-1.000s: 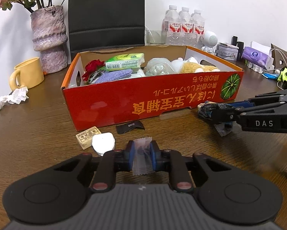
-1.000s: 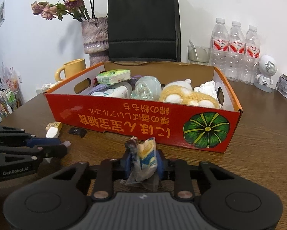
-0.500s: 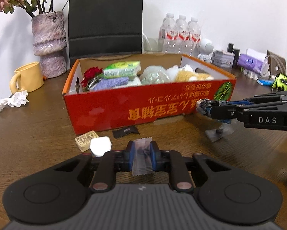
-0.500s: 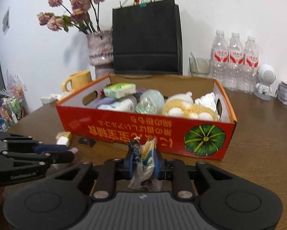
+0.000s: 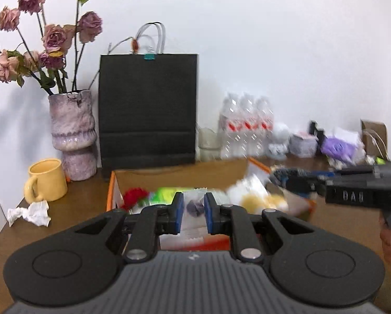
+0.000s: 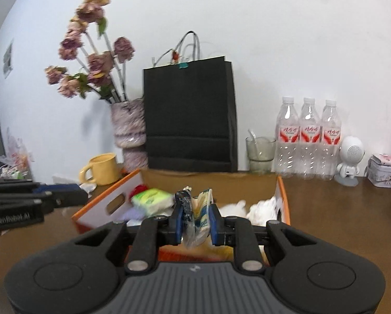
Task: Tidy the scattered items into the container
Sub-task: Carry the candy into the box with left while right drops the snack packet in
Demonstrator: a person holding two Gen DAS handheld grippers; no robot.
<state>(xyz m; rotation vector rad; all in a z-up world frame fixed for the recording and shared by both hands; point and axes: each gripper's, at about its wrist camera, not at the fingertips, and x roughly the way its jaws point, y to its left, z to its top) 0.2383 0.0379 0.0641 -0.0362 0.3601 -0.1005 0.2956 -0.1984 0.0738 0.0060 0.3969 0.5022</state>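
Note:
The red-orange cardboard box [image 5: 111, 191] [image 6: 103, 204] holds several items: a green tissue pack [image 6: 152, 200], a red flower [image 5: 134, 196] and white plush things [image 6: 262, 206]. My left gripper [image 5: 191, 216] is shut on a clear plastic wrapper [image 5: 192, 209] and holds it above the box's near wall. My right gripper [image 6: 195, 218] is shut on a crumpled snack wrapper [image 6: 198, 217], also raised over the box. The right gripper shows in the left wrist view [image 5: 281, 176], over the box's right end. The left gripper shows at the left of the right wrist view [image 6: 77, 196].
A black paper bag [image 5: 147, 110], a vase of dried roses [image 5: 72, 136] and a yellow mug [image 5: 46, 180] stand behind the box. A crumpled tissue [image 5: 29, 213] lies at the left. Water bottles [image 6: 309, 141], a glass [image 6: 259, 151], a white figurine [image 6: 349, 159] and a tin [image 6: 385, 170] stand at the right.
Both grippers have risen from the tabletop and moved forward to above the box, each still holding its wrapper. The small items in front of the box have dropped out of view.

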